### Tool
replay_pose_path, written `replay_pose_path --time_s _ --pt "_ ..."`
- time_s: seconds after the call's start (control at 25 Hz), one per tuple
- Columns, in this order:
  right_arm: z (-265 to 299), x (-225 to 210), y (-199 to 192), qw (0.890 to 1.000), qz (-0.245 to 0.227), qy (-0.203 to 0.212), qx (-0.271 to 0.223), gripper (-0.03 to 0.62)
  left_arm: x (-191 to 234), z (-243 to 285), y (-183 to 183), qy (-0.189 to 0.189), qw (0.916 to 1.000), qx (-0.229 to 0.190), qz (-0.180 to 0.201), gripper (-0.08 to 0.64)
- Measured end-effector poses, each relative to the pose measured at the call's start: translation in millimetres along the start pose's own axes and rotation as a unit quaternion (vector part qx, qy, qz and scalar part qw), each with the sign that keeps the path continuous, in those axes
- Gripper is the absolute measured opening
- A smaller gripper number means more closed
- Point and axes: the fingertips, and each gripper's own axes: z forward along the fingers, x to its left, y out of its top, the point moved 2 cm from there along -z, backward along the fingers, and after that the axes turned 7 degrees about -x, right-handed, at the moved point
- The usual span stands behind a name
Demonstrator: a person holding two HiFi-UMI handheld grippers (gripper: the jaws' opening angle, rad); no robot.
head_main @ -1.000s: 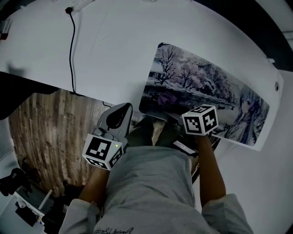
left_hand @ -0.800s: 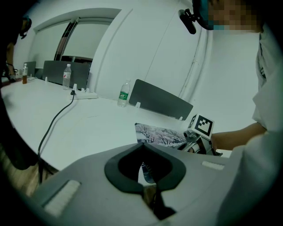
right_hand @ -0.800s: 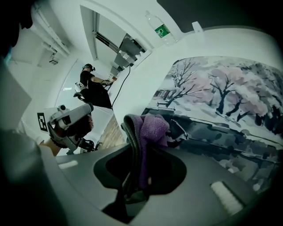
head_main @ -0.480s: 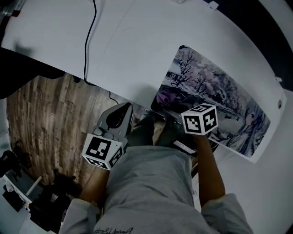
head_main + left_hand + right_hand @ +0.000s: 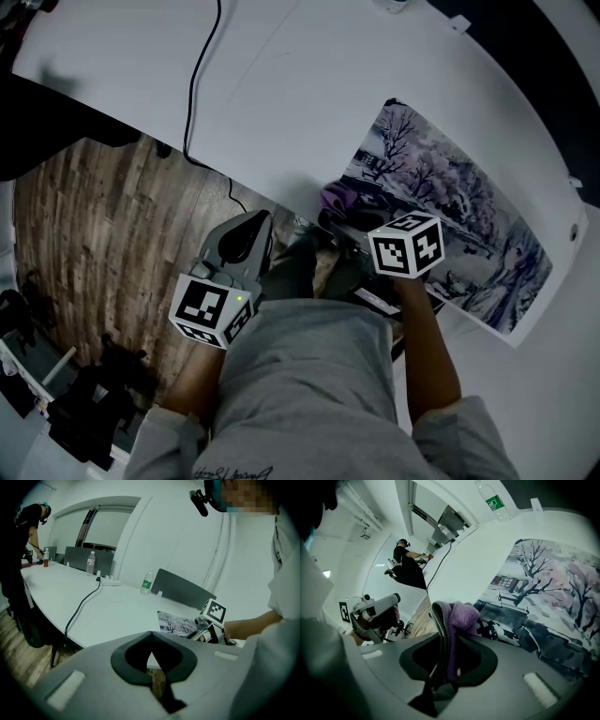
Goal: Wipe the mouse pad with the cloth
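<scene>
The mouse pad (image 5: 459,211), printed with snowy trees, lies along the near right edge of the tabletop (image 5: 281,84). Our right gripper (image 5: 444,620) is clamped on a purple cloth (image 5: 464,613), which bunches past the jaw tips over the pad's near left corner. Our left gripper (image 5: 151,634) hangs off the tabletop's near edge above the wooden floor (image 5: 103,234), jaws closed together on nothing. A black cable (image 5: 200,84) crosses the tabletop's left part.
</scene>
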Motion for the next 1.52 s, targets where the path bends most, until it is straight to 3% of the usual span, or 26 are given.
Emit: replay_pose_path --time_s 0.28,0.52,0.92,1.2,1.52 --pt "-2.5 5.4 -0.4 0.999 -0.033 0.015 -0.014 0.092 -6.6 5.4 3.2 -0.003 0.9999 0.006 0.009 0.013" --pt "-27.3 9.2 8.3 0.997 -0.052 0.023 -0.057 0.092 -23.0 12.0 11.6 -0.013 0.9994 0.012 0.030 0.014" --pt "-112.7 -18.1 2.9 0.987 -0.059 -0.036 -0.148 0.092 -102.5 59.8 24.9 -0.087 0.9944 0.017 0.058 0.014" --pt "-184.7 -42.2 -13.1 0.973 -0.042 -0.090 -0.209 0.092 -177.1 97.7 31.5 -0.163 0.9818 0.024 0.095 0.014" --pt "-262.4 -54.4 -34.5 0.954 -0.034 -0.137 -0.263 0.091 -257.4 120.4 41.5 -0.222 0.9662 0.023 0.129 0.014"
